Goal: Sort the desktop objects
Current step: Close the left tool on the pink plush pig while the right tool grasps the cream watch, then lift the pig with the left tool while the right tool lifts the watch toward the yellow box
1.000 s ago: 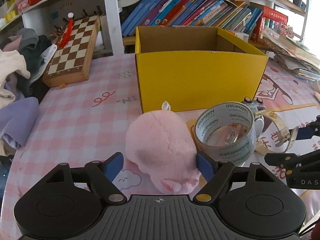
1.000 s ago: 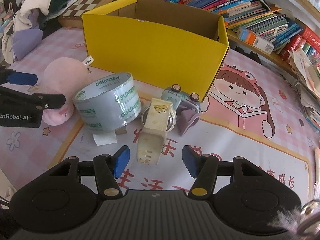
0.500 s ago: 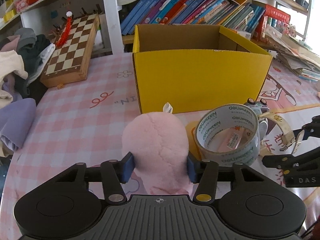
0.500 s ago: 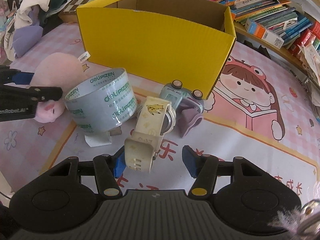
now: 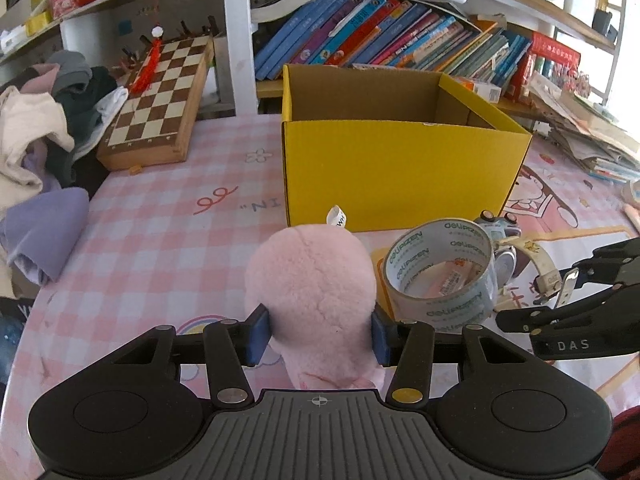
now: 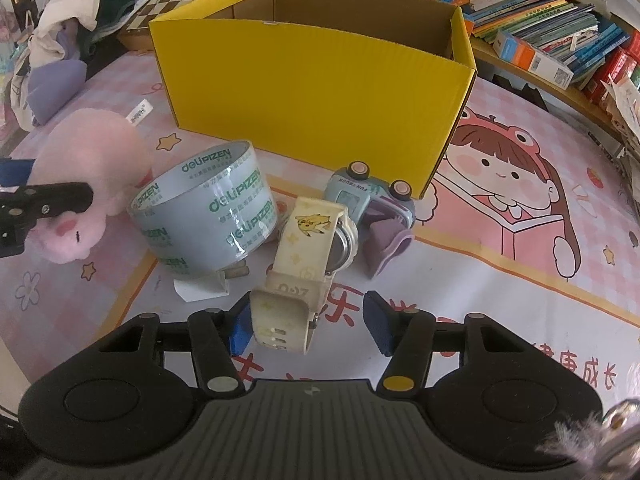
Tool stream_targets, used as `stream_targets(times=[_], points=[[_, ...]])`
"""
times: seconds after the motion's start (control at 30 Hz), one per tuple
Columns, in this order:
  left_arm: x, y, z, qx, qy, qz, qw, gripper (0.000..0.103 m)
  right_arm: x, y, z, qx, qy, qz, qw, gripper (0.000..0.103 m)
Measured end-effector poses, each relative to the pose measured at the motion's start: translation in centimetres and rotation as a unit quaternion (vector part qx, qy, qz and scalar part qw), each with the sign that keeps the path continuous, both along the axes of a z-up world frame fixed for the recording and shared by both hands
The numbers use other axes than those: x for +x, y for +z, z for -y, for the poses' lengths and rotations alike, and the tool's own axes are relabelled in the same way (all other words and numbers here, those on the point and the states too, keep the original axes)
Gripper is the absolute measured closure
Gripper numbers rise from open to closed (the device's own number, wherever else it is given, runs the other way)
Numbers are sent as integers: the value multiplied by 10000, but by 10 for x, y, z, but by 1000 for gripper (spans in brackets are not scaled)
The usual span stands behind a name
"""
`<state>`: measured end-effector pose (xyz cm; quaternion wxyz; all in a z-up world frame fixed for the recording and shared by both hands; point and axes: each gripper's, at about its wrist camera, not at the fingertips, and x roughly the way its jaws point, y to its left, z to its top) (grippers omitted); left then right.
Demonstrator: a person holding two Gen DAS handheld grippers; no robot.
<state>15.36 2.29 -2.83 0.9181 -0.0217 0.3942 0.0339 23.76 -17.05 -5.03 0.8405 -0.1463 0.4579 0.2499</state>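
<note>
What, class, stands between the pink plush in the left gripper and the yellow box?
Nothing visible: the left gripper is shut on the pink plush, and only bare tablecloth lies ahead of it up to the yellow box. The tape roll sits off to the right.

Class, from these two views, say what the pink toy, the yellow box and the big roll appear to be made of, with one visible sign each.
Pink toy: soft plush, going by its fuzzy pile and sewn tag.
Yellow box: corrugated cardboard, matte, with fine ribbing and a brown inside.
Big roll: probably clear plastic packing tape, glossy, with green print.
</note>
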Motion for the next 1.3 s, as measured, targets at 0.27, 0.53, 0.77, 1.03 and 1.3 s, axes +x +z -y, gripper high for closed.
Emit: stream_targets(times=[0.27,0.53,0.77,1.03,1.3], points=[[-6,0,0,77,98,-10,9999,54,12,-1,3,146,-193,-60,9997,50],[-11,3,1,170,134,21,9998,54,21,1,-3,235,-187,99,9995,49],[-14,5,-1,216,242,13,9995,54,32,-5,-9,232,-237,15,9994,47],[-15,6,2,228,195,32,9995,54,32,-4,-5,295,-278,-26,9992,55],[-16,7,5,199,36,91,9998,54,20,4,3,370,-310,7,9988,55]])
